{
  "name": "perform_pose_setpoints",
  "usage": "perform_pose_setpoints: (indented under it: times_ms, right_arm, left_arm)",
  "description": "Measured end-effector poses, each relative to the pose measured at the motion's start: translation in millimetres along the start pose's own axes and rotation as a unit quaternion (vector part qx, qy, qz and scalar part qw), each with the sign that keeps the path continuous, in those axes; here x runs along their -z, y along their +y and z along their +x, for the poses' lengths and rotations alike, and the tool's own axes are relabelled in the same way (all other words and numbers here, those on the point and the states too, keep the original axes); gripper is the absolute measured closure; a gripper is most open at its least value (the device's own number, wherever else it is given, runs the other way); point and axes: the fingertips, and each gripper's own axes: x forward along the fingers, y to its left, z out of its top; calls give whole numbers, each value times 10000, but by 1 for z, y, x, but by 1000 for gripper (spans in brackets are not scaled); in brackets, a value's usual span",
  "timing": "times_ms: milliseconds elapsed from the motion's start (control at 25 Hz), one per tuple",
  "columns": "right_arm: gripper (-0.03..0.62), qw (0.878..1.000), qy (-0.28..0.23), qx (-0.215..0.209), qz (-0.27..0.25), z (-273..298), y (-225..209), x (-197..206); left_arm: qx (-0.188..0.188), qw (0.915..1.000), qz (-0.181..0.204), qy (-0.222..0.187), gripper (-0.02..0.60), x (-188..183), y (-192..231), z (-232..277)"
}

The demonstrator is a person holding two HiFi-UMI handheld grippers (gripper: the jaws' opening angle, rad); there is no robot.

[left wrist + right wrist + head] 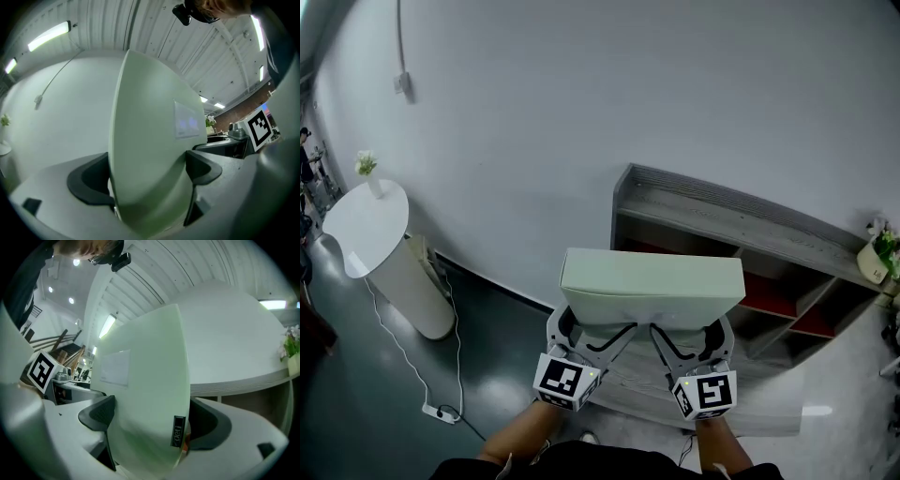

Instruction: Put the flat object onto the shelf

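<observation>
Head view first: the flat object (652, 281), a pale green slab like a file box, is held up in the air in front of the grey shelf (722, 211), not resting on anything. The left gripper (592, 333) and right gripper (686, 336) both grab its near edge, side by side. My guess is two grips keep a wide, thin thing level so it doesn't sag or twist on the way in. A white side table (366, 225) with a flower vase (367, 173) stands well off to the left, and a potted plant (874, 258) sits at the shelf's far right end.

Left gripper view: the jaws are clamped on the flat object (150, 140), with a dark pad (89, 180) pressed to each face. A pale label (189, 121) shows on the side facing the other gripper.

Right gripper view: same deal here, jaws squeezed onto the slab's edge (145, 390), right beside a small dark tag (178, 431). The shelf's top board (243, 376) runs across just behind it, so I'd say it's close to going in but not placed yet.
</observation>
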Motion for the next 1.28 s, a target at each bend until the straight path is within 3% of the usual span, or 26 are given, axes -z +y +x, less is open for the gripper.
perform_pose_setpoints:
  times_ms: [440,880,1280]
  right_arm:
    - [115,9962,33,827,-254,-5,-47,-6]
    - [115,9947,-238,944,-341,-8,-85,-36]
    - [115,9921,-688,907,-535,-1,-104,-93]
  left_arm:
    - [872,9959,-51,-253,78,-9,-21,58]
    - [830,9949,50,-564,78,-41,-41,88]
    - [895,9907,236,-996,78,-96,-41,106]
